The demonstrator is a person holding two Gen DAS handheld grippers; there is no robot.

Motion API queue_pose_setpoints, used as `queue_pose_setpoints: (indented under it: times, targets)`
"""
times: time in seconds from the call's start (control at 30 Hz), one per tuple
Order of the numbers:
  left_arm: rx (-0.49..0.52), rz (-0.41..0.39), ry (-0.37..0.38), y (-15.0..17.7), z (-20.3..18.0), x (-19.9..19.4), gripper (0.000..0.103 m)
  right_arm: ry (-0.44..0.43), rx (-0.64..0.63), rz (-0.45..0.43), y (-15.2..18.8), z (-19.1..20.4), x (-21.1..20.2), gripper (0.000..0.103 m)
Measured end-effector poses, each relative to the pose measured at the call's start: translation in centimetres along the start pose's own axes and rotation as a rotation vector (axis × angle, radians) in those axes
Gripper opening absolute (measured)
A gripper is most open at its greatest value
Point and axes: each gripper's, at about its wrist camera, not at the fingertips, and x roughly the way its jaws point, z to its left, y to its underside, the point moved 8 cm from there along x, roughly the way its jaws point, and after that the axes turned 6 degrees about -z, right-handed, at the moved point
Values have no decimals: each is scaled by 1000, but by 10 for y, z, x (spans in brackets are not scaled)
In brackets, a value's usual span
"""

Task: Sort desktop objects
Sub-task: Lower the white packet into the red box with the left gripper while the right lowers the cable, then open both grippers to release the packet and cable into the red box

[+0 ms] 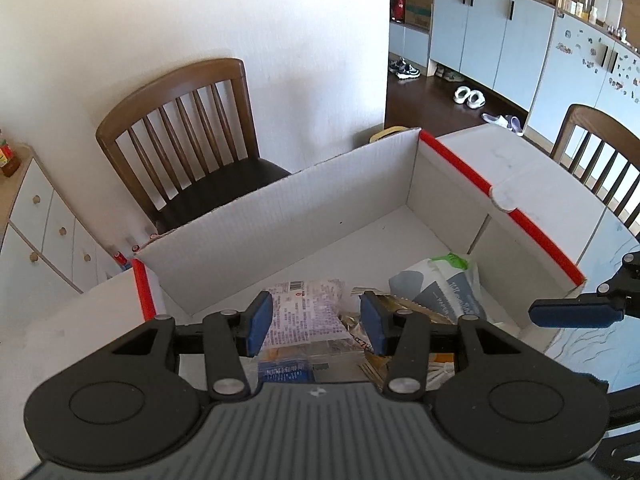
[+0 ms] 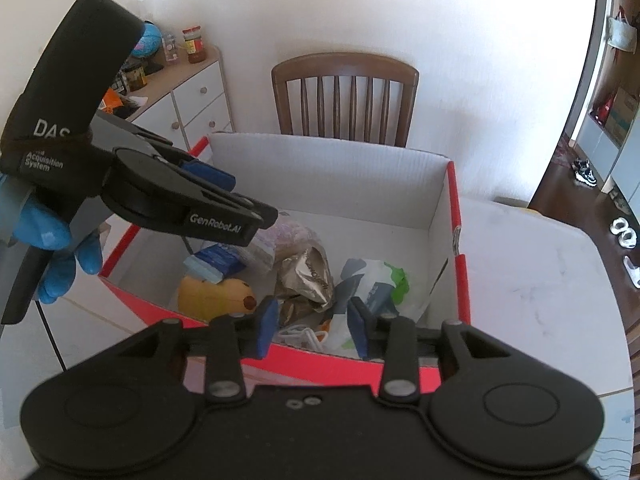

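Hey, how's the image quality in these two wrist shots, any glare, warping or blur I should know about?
Left wrist view: fisheye bends the white cardboard box with red edges and the cupboards behind; daylight washes out the pale tabletop; the printed snack packets stay sharp. Right wrist view: black corners, curved doorway, a bright glaring wall, and the left gripper looms large in shade.

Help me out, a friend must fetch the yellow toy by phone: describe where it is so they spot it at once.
Find the red-edged cardboard box in front of the wooden chair. In its near left corner lies the yellow toy, partly under a blue packet; it alone is round and plain yellow, with a brown spot.
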Motion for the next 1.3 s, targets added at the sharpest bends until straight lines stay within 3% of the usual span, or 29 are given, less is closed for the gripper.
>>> queue_pose_setpoints:
  times: [0.3, 0.53, 0.63, 0.7, 0.73, 1.3]
  targets:
    - [-6, -6, -2, 5, -5, -15, 55, 7, 7, -36, -4, -2, -11, 67]
    - [-38, -21, -4, 8, -5, -24, 83, 13, 17, -48, 0, -4, -20, 83]
    - [-36, -31, -11, 8, -6, -28, 87, 15, 25, -59, 3, -5, -26, 93]
    - [-42, -36, -16, 8, -5, -32, 98, 16, 42, -67, 4, -7, -29, 99]
    - [-46, -40, -18, 8, -5, -33, 103, 14, 49, -69, 4, -8, -30, 101]
    - [-47, -57, -62, 15, -15, -61, 103, 41, 45, -83, 15, -11, -56, 103]
